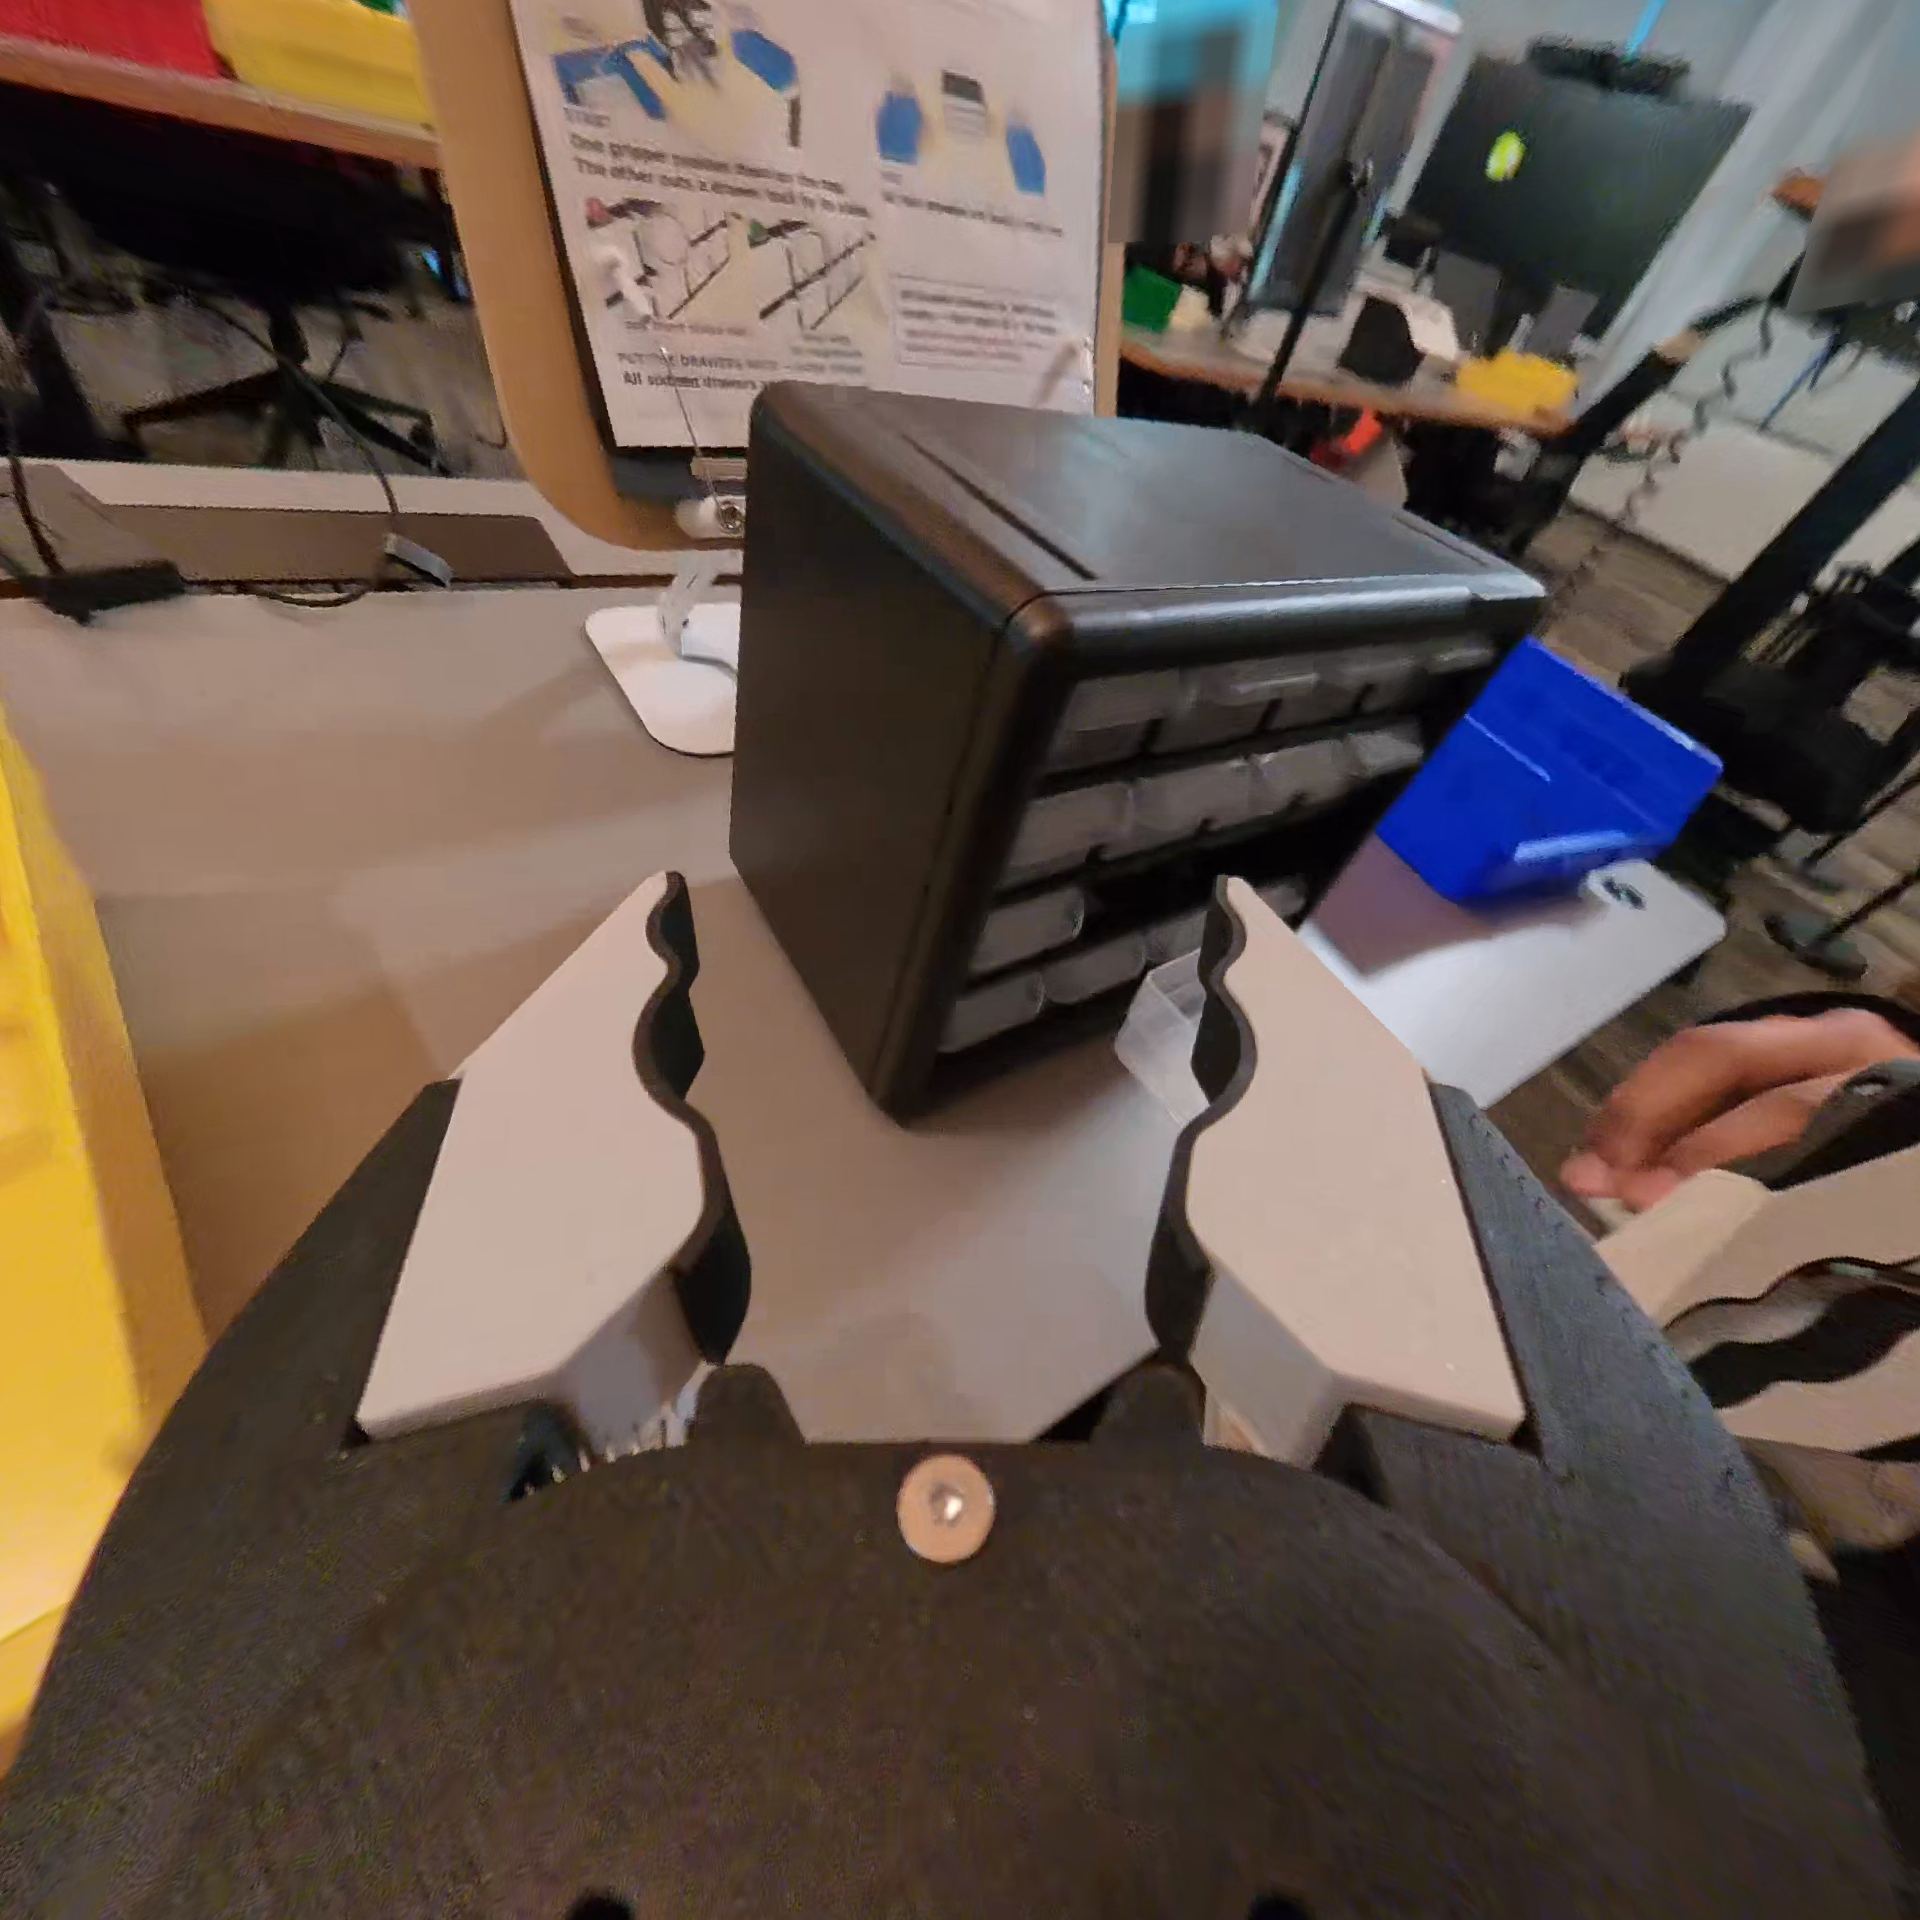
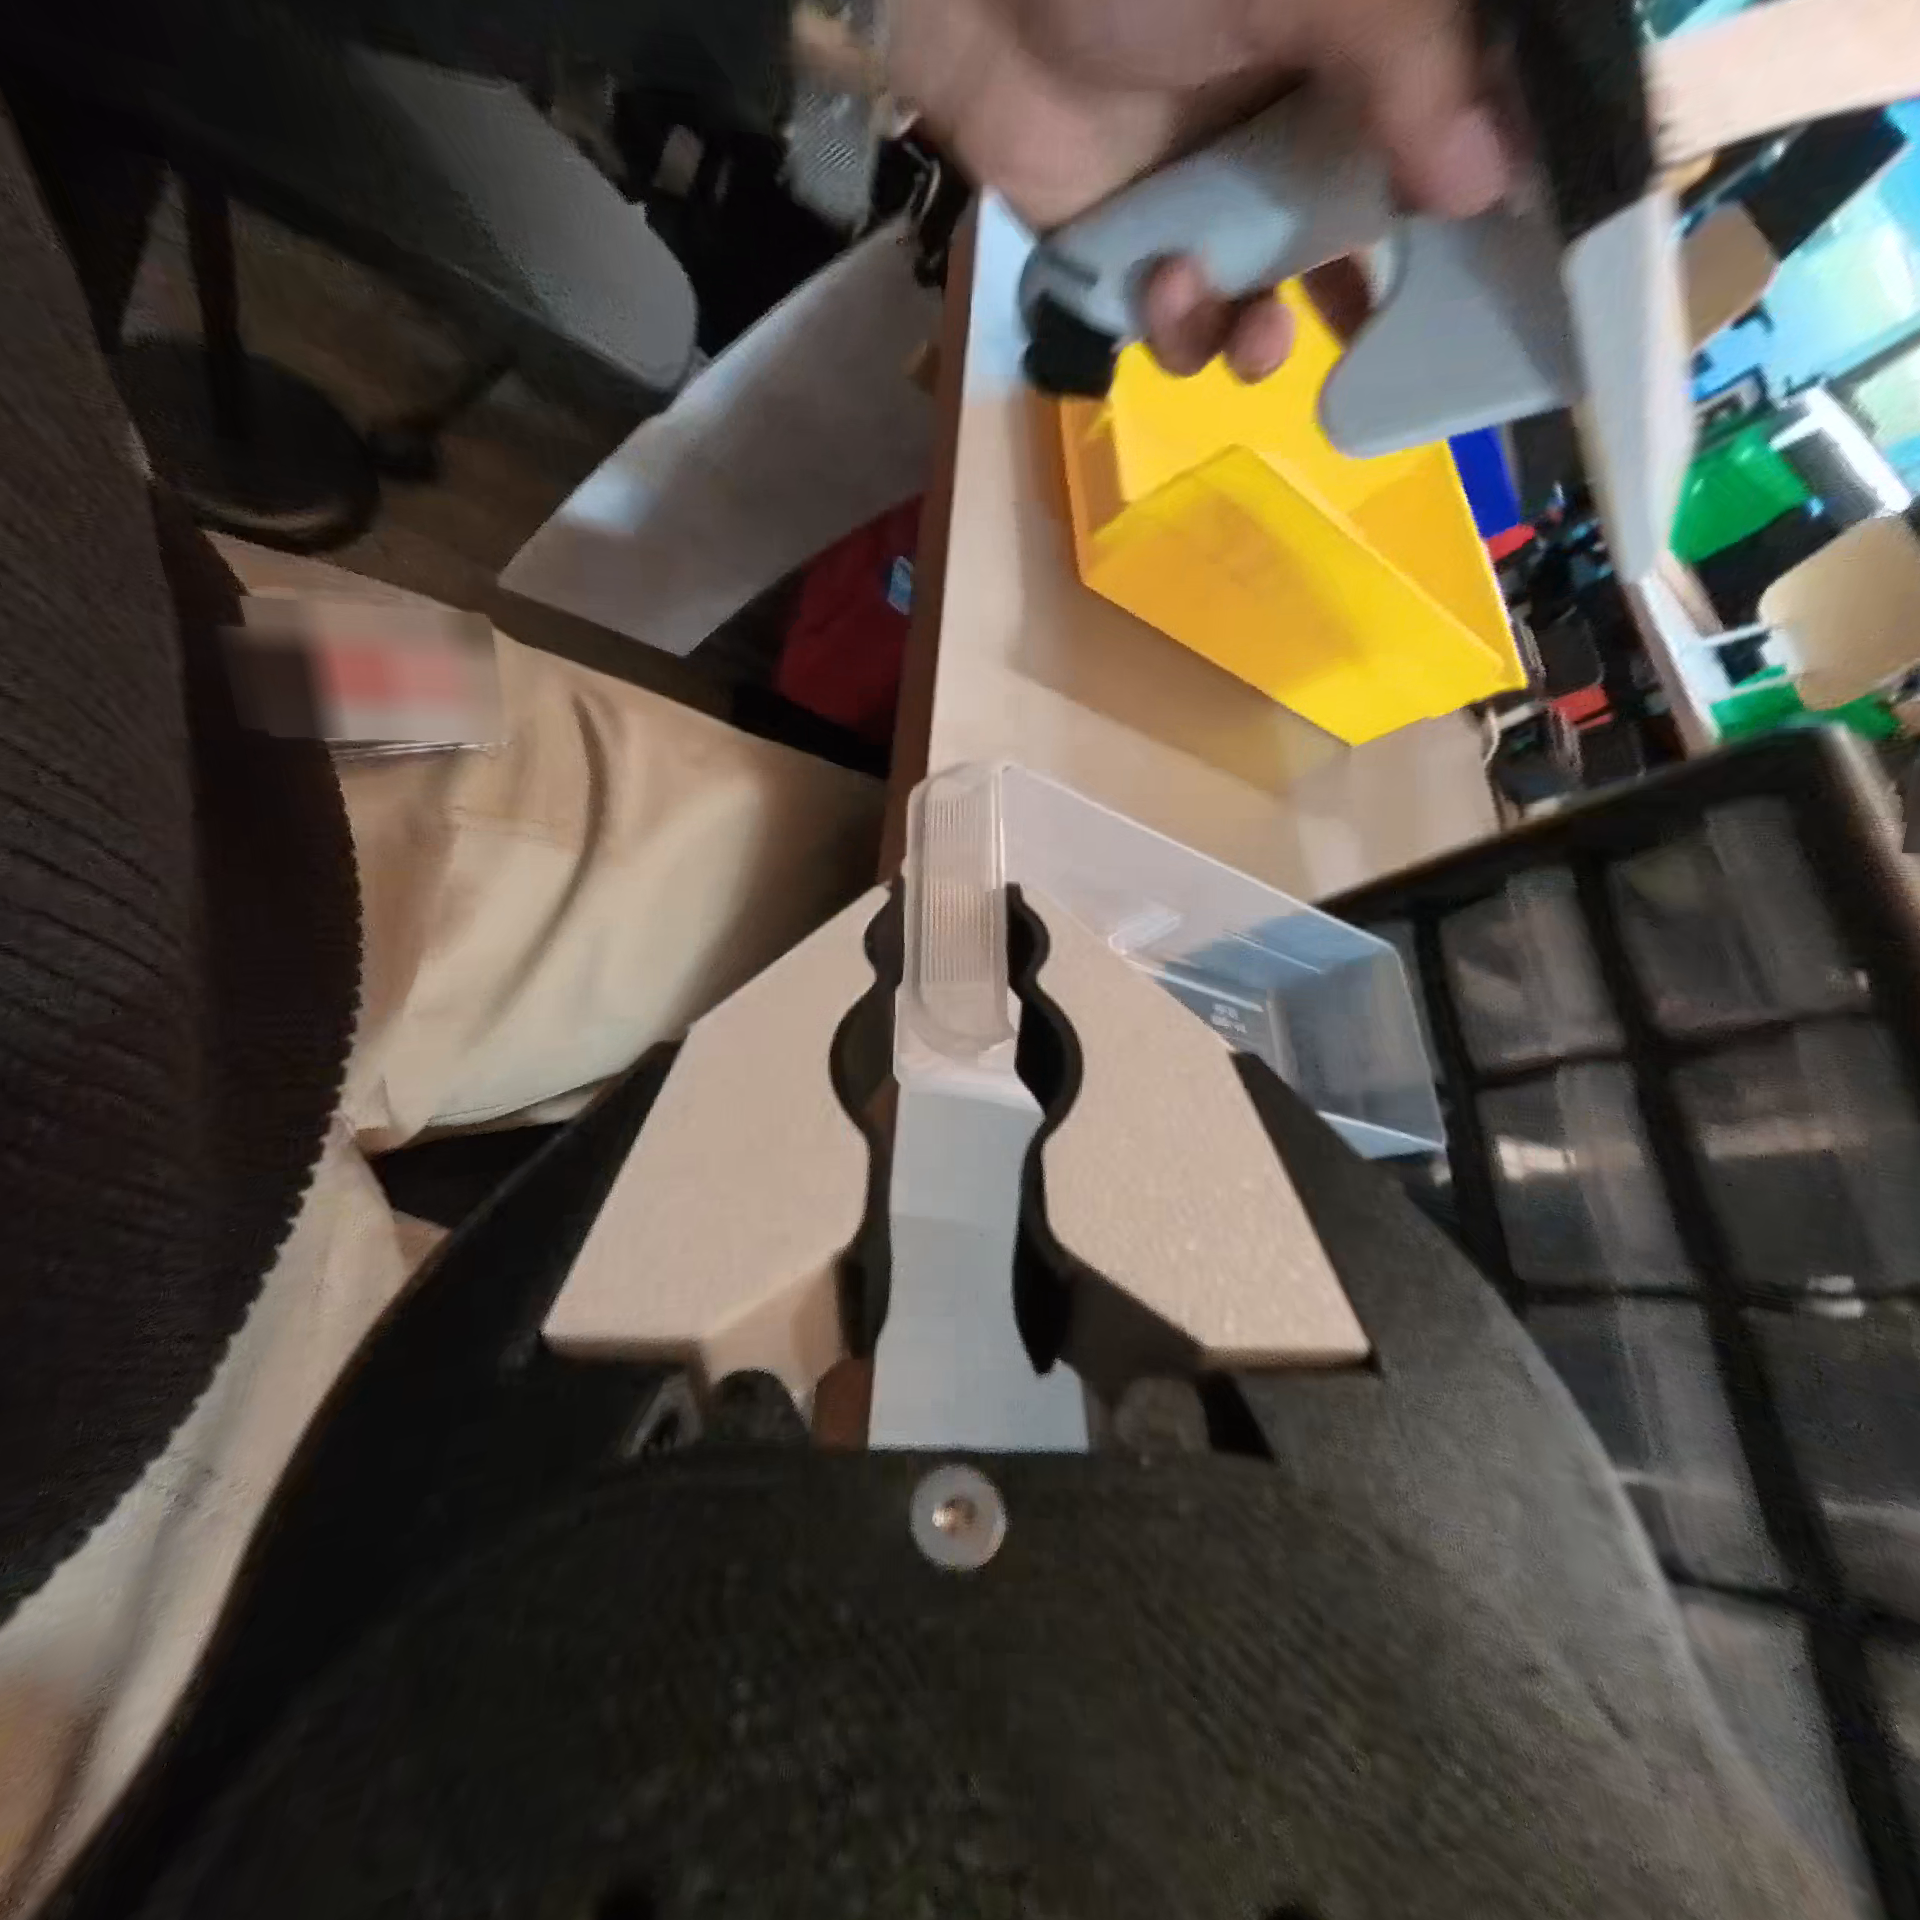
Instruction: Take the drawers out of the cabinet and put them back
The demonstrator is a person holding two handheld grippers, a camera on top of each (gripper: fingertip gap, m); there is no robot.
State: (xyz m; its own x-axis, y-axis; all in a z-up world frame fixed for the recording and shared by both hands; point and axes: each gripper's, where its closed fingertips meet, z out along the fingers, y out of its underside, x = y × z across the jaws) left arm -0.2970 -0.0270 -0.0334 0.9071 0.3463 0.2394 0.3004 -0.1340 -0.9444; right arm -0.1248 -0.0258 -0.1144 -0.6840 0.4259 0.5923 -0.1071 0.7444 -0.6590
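The right gripper pinches the front tab of a clear plastic drawer, its length running toward the black multi-drawer cabinet just beside it. The left gripper hangs wide open and empty near the cabinet's side.

Cabinet: matte black shell, drawers in its front smoky grey and translucent. Pulled drawer: clear, colourless plastic, fine ribbed pattern on its front tab. Left hand-held gripper: pale grey fingers, wavy black inner pads, speckled black body. Right hand-held gripper: same colours. Bench: light beige. Bin, far right: saturated blue. Bin, left: bright yellow.
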